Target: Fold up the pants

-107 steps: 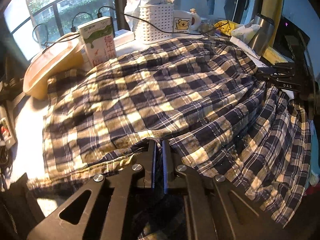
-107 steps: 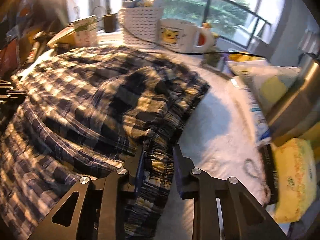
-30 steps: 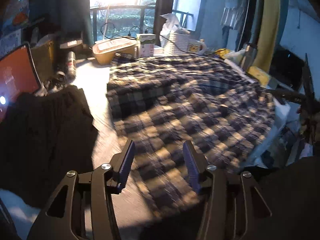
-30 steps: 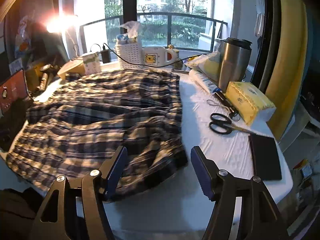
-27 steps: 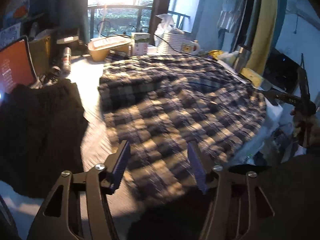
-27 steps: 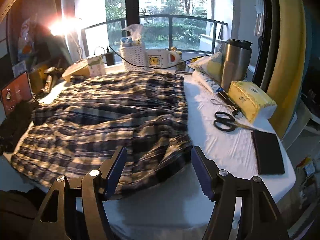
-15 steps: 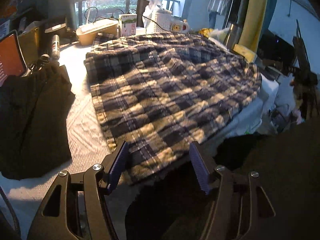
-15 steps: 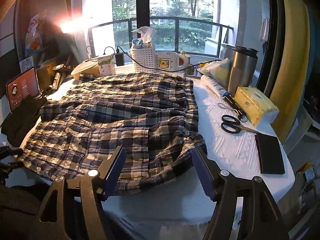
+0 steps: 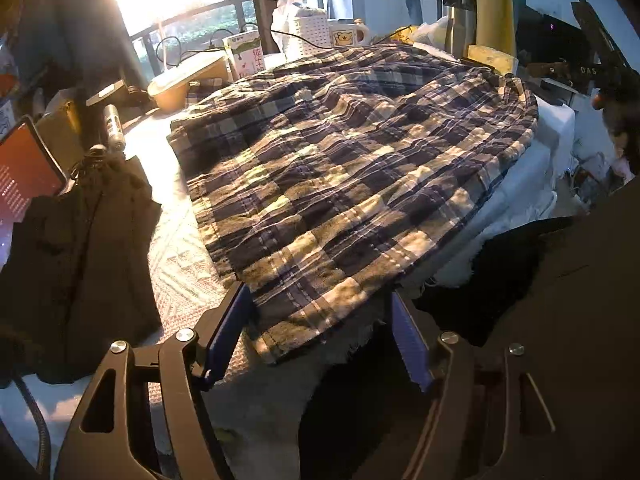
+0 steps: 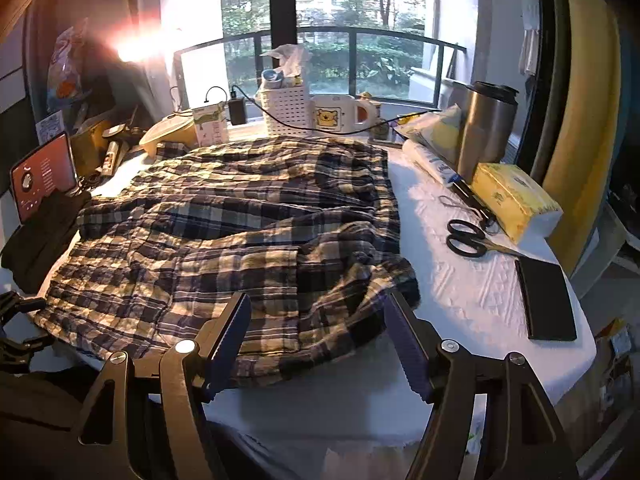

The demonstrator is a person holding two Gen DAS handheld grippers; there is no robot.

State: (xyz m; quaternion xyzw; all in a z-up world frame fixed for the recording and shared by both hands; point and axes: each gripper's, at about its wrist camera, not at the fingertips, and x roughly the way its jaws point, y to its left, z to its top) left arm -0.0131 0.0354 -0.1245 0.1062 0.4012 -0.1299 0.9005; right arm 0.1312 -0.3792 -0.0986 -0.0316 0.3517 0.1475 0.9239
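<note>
Room: window wall (image 10: 360, 40), railing, trees outside.
Table (image 10: 472, 292): white embossed cover.
Plaid pants (image 10: 240, 240): crinkled checked cotton, spread across table, rumpled.
Left gripper (image 9: 320, 336): opening, empty, at hem.
Right gripper (image 10: 318, 332): wide apart, empty.
Scissors (image 10: 468, 238): black-handled.

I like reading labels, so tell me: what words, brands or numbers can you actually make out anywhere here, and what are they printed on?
"DAS": white letters on the black device at the right edge of the left wrist view.
Carton behind the plaid pants: large printed characters, too blurred to read.
Red tablet screen: white lines of text, too small.
Mug: a bear picture, no readable words.
Yellow tissue pack: print too faint.
</note>
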